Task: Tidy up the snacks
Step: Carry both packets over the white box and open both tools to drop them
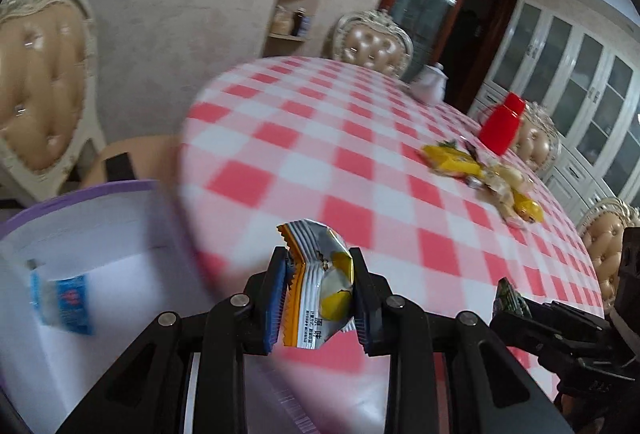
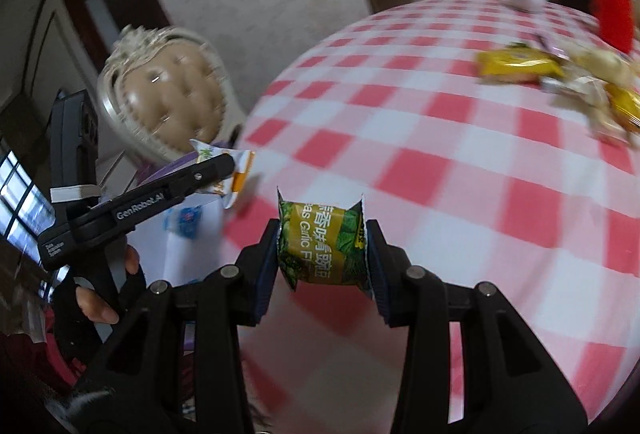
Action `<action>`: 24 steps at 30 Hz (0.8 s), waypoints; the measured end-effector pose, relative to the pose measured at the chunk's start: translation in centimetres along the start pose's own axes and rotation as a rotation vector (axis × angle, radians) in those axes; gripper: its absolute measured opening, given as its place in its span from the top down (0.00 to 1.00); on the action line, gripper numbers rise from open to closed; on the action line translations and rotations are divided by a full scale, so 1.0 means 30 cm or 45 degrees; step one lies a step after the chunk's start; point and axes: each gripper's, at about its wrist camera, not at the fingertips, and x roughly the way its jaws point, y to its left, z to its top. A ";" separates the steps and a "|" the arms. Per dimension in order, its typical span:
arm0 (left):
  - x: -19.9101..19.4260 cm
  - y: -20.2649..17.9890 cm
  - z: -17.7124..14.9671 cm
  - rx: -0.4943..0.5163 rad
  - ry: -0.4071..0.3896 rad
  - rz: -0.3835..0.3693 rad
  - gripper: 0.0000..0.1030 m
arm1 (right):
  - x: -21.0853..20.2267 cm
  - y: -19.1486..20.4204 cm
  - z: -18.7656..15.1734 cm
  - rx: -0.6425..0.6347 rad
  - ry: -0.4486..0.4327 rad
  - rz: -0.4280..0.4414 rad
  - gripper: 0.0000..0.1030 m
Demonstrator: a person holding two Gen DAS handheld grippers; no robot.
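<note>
— Step in hand?
— Carrying, by the look of it. Left gripper pinching a silver and yellow snack packet, crumpled between the pads. Right gripper clamped on a green packet with garlic lettering, held by its two side seams.
— Both off the table?
— Yes, lifted clear above the pink checked cloth, near its edge.
— Heading where?
— Probably the white bin with the purple rim, just beside the table edge on the left. Already holding a blue packet against its inner wall.
— More to sort?
— A heap of yellow and pale packets lying farther along the table, near a red container. Well apart from the bin. Far from finished, judging by that.
— Next move?
— Bringing each packet over the bin mouth, then spreading the pads to drop it in. Left one nearer, so likely first.
— Anything to mind?
— Two grippers close together near the rim; room needed for both. Also light, crinkly wrappers, apt to cling to a pad or land on the rim.
</note>
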 end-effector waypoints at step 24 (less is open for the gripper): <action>-0.177 0.421 0.055 -0.260 0.010 0.364 0.37 | 0.333 0.570 -0.160 -0.368 0.311 0.299 0.25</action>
